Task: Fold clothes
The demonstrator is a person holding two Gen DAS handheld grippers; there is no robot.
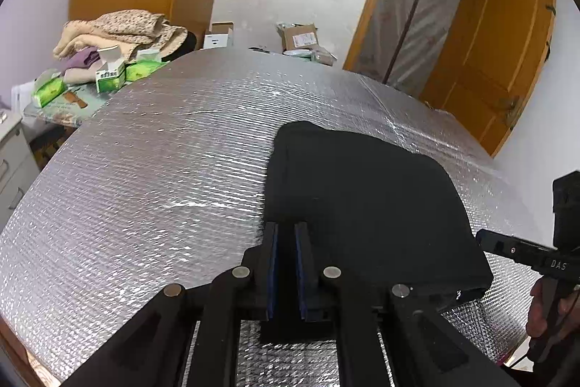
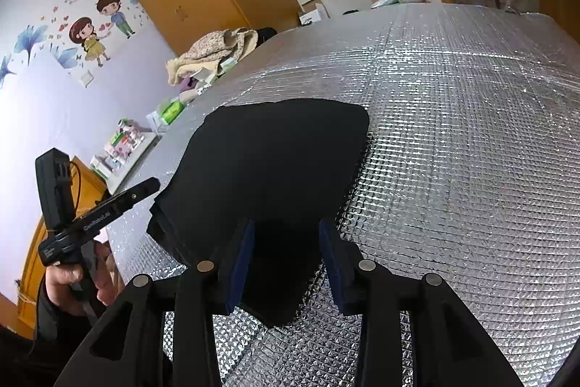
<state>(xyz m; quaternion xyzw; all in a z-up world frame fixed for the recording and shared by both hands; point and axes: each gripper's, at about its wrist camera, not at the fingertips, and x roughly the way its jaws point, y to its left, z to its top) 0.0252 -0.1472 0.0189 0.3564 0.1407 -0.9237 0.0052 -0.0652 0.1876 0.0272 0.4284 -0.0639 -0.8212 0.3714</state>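
A folded black garment (image 1: 362, 198) lies flat on a table covered in silver quilted foil (image 1: 152, 176), close to the table's near edge, with wide bare foil beyond it and to either side. The left gripper (image 1: 286, 234) is poised over the garment's near left corner, its blue-padded fingers (image 1: 273, 263) standing only a narrow gap apart; dark cloth shows in that gap, but whether the pads pinch it cannot be told. The right gripper (image 2: 286, 234) hovers at the garment's near right corner with its jaws spread wide, the near hem lying between the blue pads (image 2: 243, 260) without being pressed by either. Each gripper appears in the other's view, gripped at the handle by a person's hand (image 2: 72, 278), off the table's near edge. Past the far left corner of the table, a heap of beige and floral bedding (image 1: 119, 31) sits with green tissue packs (image 1: 49, 91) and small cartons on a side surface. Cardboard boxes (image 1: 301, 37) rest beyond the far edge, beside an orange wooden door (image 1: 500, 60), and cartoon wall stickers (image 2: 98, 28) decorate the pale wall.
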